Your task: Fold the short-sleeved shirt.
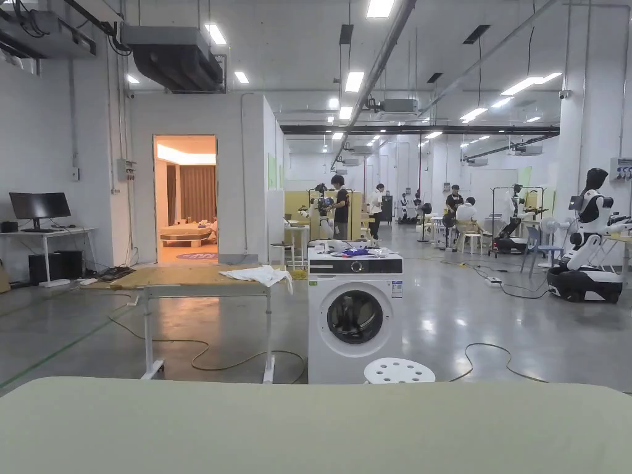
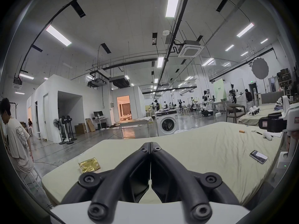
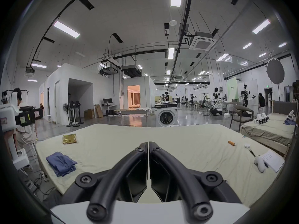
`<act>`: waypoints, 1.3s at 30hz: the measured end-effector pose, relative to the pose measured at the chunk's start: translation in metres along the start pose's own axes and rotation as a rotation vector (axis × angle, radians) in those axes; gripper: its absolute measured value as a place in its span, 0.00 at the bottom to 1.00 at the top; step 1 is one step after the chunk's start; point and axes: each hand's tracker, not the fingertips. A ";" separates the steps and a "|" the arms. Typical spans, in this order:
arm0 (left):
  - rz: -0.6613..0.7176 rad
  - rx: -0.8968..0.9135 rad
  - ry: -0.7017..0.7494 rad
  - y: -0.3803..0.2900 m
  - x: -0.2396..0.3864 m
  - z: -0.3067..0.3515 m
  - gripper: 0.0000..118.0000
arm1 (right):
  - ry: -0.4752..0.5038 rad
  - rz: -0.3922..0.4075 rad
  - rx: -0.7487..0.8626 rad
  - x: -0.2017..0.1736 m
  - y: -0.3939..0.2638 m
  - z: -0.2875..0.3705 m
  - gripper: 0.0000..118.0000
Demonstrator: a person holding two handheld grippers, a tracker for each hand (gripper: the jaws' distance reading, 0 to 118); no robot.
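A blue short-sleeved shirt lies in a folded, rumpled stack near the left edge of the pale green bed. My right gripper is held above the bed's near side, jaws shut with nothing between them, to the right of the shirt and apart from it. In the left gripper view my left gripper is also shut and empty, raised over the same bed. The left gripper's body appears at the far left of the right gripper view, and the right gripper's body at the far right of the left gripper view.
On the bed lie a gold packet, an orange tube, a white controller, paper and a phone. A washing machine and white stool stand beyond the bed. A person stands at left.
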 end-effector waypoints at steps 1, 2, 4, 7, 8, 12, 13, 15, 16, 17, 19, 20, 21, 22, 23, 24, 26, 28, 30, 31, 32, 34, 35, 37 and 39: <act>0.000 -0.001 0.000 0.001 0.002 0.000 0.05 | 0.015 -0.012 -0.003 0.001 0.000 0.000 0.01; 0.005 0.001 -0.008 0.001 0.001 0.001 0.12 | 0.018 -0.020 0.001 0.001 0.000 0.000 0.03; 0.032 0.030 -0.033 0.002 -0.002 0.004 0.31 | 0.019 -0.026 0.014 0.001 -0.002 0.002 0.17; 0.062 0.037 -0.038 0.006 -0.001 0.005 0.59 | 0.010 -0.034 0.049 -0.001 -0.001 0.005 0.51; 0.060 0.048 -0.024 0.006 0.000 0.005 0.70 | 0.013 -0.039 0.069 -0.001 0.000 0.006 0.65; 0.047 0.083 -0.026 0.006 0.001 0.007 0.96 | -0.002 -0.026 0.124 -0.004 0.004 0.011 0.93; 0.051 0.083 -0.024 0.007 0.002 0.007 0.99 | -0.002 -0.025 0.125 -0.003 0.006 0.011 0.96; 0.064 0.091 -0.015 0.007 0.002 0.008 1.00 | -0.005 -0.028 0.134 -0.003 0.007 0.012 1.00; 0.073 0.092 -0.012 0.007 0.001 0.007 1.00 | -0.007 -0.032 0.137 -0.003 0.007 0.012 1.00; 0.079 0.092 -0.012 0.009 0.002 0.007 1.00 | -0.009 -0.037 0.137 -0.002 0.007 0.012 1.00; 0.087 0.086 -0.008 0.010 0.002 0.007 1.00 | -0.007 -0.053 0.126 0.000 0.006 0.011 1.00; 0.086 0.080 -0.006 0.010 0.003 0.006 1.00 | -0.005 -0.057 0.121 0.000 0.005 0.010 1.00; 0.083 0.078 -0.004 0.008 0.002 0.007 1.00 | -0.006 -0.058 0.118 0.000 0.004 0.010 1.00; 0.078 0.076 -0.001 0.006 0.002 0.007 1.00 | -0.009 -0.057 0.114 0.000 0.003 0.010 1.00; 0.075 0.074 0.003 0.006 0.003 0.007 1.00 | -0.014 -0.053 0.109 0.000 0.002 0.009 1.00; 0.073 0.074 0.003 0.006 0.003 0.007 1.00 | -0.017 -0.049 0.104 0.000 0.001 0.009 1.00; 0.073 0.072 0.001 0.005 0.003 0.008 1.00 | -0.018 -0.041 0.096 -0.001 0.001 0.008 1.00; 0.075 0.069 -0.002 0.005 0.004 0.007 1.00 | -0.008 -0.031 0.093 -0.004 0.001 0.007 1.00; 0.079 0.065 -0.007 0.005 0.004 0.007 1.00 | -0.001 -0.022 0.092 -0.006 0.001 0.006 1.00; 0.079 0.063 -0.009 0.005 0.005 0.006 1.00 | 0.001 -0.020 0.092 -0.008 0.001 0.006 1.00; 0.080 0.061 -0.011 0.005 0.006 0.005 1.00 | 0.004 -0.018 0.092 -0.009 0.002 0.006 1.00; 0.079 0.058 -0.017 0.006 0.006 0.005 1.00 | 0.012 -0.016 0.090 -0.010 0.002 0.005 1.00; 0.078 0.057 -0.018 0.006 0.007 0.005 1.00 | 0.014 -0.016 0.088 -0.010 0.002 0.005 1.00; 0.074 0.056 -0.018 0.006 0.007 0.005 1.00 | 0.015 -0.015 0.081 -0.010 0.002 0.004 1.00; 0.075 0.052 -0.022 0.006 0.007 0.005 1.00 | 0.011 -0.014 0.074 -0.010 0.002 0.004 1.00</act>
